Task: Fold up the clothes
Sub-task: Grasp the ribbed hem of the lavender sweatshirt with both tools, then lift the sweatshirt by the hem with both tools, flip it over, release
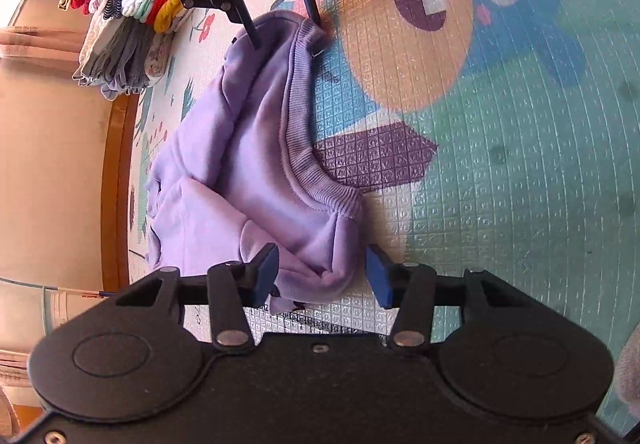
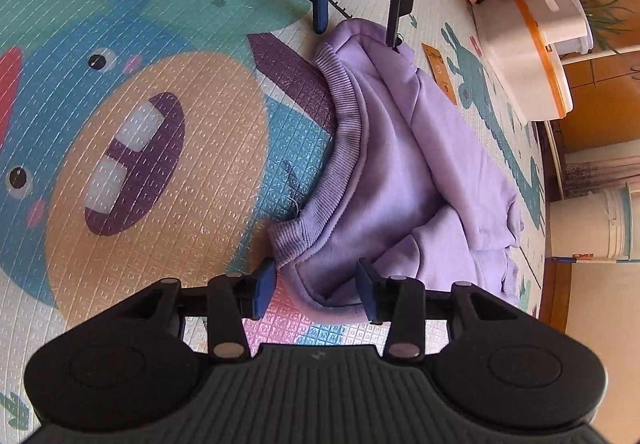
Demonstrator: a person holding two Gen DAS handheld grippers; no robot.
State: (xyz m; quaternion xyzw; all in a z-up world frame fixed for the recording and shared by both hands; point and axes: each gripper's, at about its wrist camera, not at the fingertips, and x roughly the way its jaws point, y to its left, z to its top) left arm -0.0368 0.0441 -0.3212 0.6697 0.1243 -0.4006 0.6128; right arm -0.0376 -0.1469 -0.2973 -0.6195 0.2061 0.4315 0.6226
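A lilac sweatshirt (image 1: 248,148) lies bunched on the cartoon play mat (image 1: 500,164), its ribbed hem (image 1: 298,116) curving along the edge nearest the mat's middle. My left gripper (image 1: 322,278) is open, its blue pads standing either side of one hem corner. At the far end of the hem my right gripper (image 1: 287,33) is open too, straddling the other corner. In the right wrist view the sweatshirt (image 2: 412,164) runs away from my right gripper (image 2: 316,294), whose spread fingers flank the near corner, toward my left gripper (image 2: 355,36) at the top.
A row of folded clothes (image 1: 128,4) sits at the mat's far left edge. A white plastic box with an orange band (image 2: 528,56) and a pale bucket (image 2: 616,224) stand beside the mat. Wooden floor (image 1: 116,184) borders the mat.
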